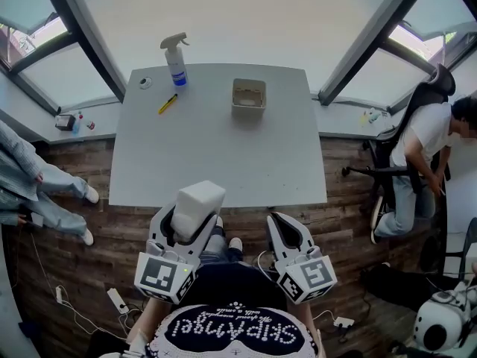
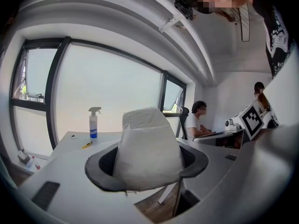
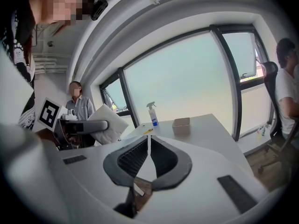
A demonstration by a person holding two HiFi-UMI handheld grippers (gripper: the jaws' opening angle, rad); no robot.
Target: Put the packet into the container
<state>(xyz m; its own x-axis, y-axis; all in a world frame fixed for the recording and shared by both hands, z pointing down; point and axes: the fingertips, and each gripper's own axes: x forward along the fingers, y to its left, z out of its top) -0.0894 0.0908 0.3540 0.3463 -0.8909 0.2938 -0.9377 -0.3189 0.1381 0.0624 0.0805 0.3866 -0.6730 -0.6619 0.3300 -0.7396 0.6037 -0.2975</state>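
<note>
The grey table (image 1: pixel 216 155) fills the middle of the head view, and most of its top is bare. Everything on it stands along the far edge, so the near half lies open. Both my grippers hang below its near edge in that frame, over the wooden floor.

My left gripper (image 1: pixel 192 222) pinches the white packet (image 1: pixel 200 198) between widely spread jaws, and the packet stands upright above them. In the left gripper view the packet (image 2: pixel 147 148) fills the centre and hides the container behind it. Only the spray bottle (image 2: pixel 93 122) and the yellow pen (image 2: pixel 87 145) show, at middle left.

My right gripper (image 1: pixel 279 218) has its jaws pressed together on nothing, lower right of centre in the head view. Its own view shows what the left one misses. There the container (image 3: pixel 181 125) sits on the table just right of the bottle, and the packet (image 3: pixel 110 125) is held out at the left of the frame.

The head view puts the open container (image 1: pixel 249 95) at the table's upper middle, well apart from the packet. The bottle stands upper left, the pen just below it, and a small round thing (image 1: pixel 145 83) near the far left corner.

A seated person (image 1: pixel 425 148) is off the table's right side.
</note>
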